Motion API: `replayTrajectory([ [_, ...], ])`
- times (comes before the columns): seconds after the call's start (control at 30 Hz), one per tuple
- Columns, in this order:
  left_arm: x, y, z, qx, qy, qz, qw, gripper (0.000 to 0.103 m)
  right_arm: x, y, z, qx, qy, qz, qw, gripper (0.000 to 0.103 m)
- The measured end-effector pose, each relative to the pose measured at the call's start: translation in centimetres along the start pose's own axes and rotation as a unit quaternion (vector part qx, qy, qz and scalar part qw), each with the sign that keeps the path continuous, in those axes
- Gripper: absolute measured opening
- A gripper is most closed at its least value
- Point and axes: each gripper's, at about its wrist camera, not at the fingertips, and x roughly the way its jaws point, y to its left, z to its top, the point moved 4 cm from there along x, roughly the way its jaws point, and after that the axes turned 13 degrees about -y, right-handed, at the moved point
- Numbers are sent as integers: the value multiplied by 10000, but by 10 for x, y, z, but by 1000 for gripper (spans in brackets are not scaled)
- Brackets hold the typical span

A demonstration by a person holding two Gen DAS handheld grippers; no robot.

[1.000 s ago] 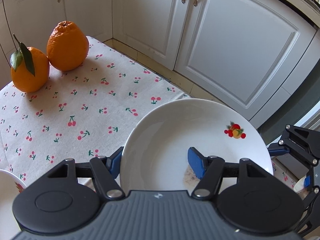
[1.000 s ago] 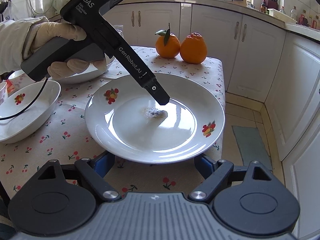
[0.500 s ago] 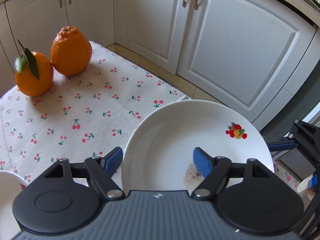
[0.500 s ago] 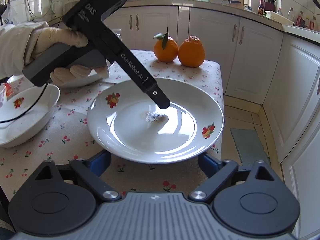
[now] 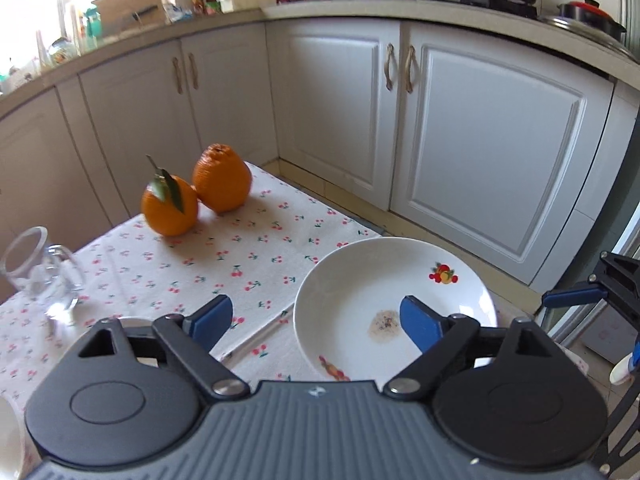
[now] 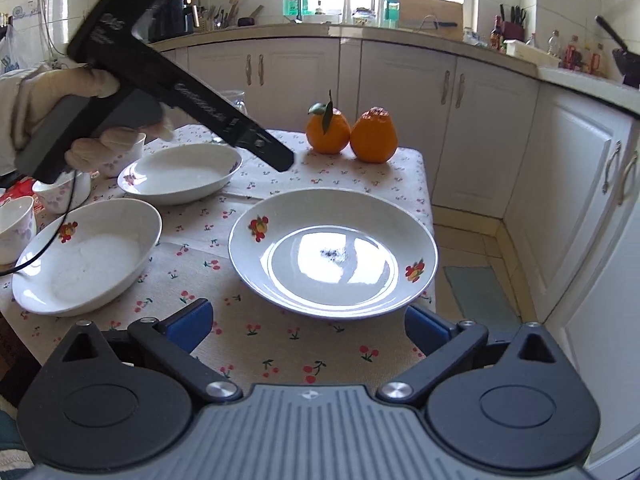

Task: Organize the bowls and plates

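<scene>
A white plate with fruit prints and a small dirty spot lies on the cherry-print tablecloth near the table's right edge; it also shows in the left wrist view. My left gripper is open, raised above the plate's left side, empty. It shows in the right wrist view as a black tool held by a gloved hand. My right gripper is open, just short of the plate's near rim. Two white deep plates lie to the left.
Two oranges stand at the table's far edge. A glass jug stands at the left. Small cups sit at the far left. White kitchen cabinets surround the table. The table's right edge drops to the floor.
My left gripper has lifted up and back off the plate, tilting to a more level view. My right gripper has drawn back slightly from the plate.
</scene>
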Motion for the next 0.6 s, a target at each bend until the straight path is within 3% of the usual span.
replayTrajectory([
  [0.33,-105,-24,-28,-13,-615,716,9955,94,-45,36,13,311,-503,-210,9980,103],
  [0.5,-147,-30,-61,-215,-853,1024,9908,95,-55,45,8,314,-526,-246,9978,103],
  [0.6,-164,-35,-84,-82,-810,1258,9887,94,-55,48,2,369,-449,-247,9980,103],
])
